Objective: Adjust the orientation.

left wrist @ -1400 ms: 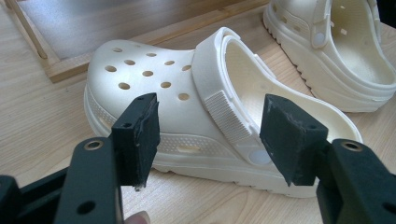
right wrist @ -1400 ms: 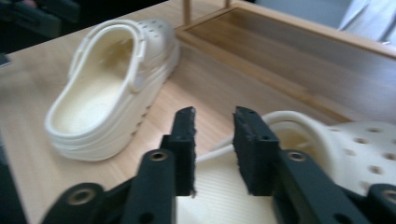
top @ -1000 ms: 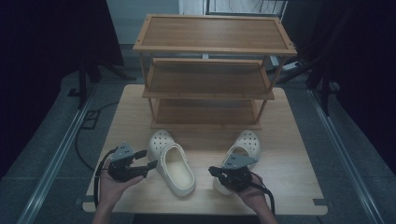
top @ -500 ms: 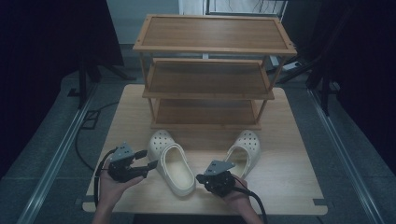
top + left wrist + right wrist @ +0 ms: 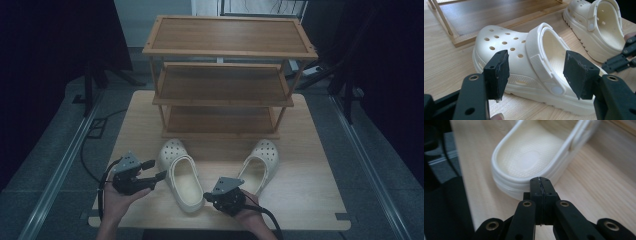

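While our left claw (image 5: 536, 75) is spread wide, our right claw (image 5: 540, 182) is pressed together.
We think the cream clog (image 5: 524, 72) is light and bendy; pinch its heel strap (image 5: 541, 66).

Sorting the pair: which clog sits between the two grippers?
The left clog, lying between the left gripper and right gripper; the right clog lies beyond.
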`<act>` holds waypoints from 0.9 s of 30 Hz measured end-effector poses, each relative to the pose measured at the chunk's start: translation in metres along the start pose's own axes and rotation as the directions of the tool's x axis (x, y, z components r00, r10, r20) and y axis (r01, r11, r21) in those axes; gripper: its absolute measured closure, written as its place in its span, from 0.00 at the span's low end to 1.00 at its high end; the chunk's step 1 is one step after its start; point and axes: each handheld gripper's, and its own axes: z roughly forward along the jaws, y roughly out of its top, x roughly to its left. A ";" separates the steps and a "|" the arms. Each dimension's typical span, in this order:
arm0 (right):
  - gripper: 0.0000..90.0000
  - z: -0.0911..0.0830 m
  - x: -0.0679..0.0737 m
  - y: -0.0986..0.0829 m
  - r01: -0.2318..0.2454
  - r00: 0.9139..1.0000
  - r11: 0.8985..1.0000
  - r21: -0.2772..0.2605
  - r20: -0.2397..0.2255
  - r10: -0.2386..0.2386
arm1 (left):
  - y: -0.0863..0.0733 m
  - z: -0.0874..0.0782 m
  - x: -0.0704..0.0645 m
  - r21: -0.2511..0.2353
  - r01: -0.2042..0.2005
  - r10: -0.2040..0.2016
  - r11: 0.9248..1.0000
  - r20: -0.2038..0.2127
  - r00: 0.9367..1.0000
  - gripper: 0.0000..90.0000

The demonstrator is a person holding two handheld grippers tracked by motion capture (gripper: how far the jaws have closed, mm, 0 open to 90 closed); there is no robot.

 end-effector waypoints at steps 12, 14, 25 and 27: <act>1.00 0.023 0.021 0.015 0.059 0.992 0.998 -0.030 -0.108 -0.061 | -0.001 -0.010 0.009 -0.019 0.019 -0.019 1.000 -0.022 1.000 0.42; 1.00 0.033 0.029 0.023 0.097 0.987 0.994 -0.043 -0.128 -0.102 | -0.002 -0.013 0.012 -0.026 0.025 -0.026 0.999 -0.026 0.999 0.42; 0.91 0.044 0.036 0.029 0.093 0.983 0.993 -0.070 -0.152 -0.103 | -0.002 -0.017 0.017 -0.040 0.031 -0.033 0.999 -0.031 0.999 0.42; 0.84 0.039 0.033 0.028 0.109 0.985 0.991 -0.079 -0.123 -0.118 | -0.001 -0.018 0.017 -0.040 0.030 -0.032 0.999 -0.029 0.999 0.42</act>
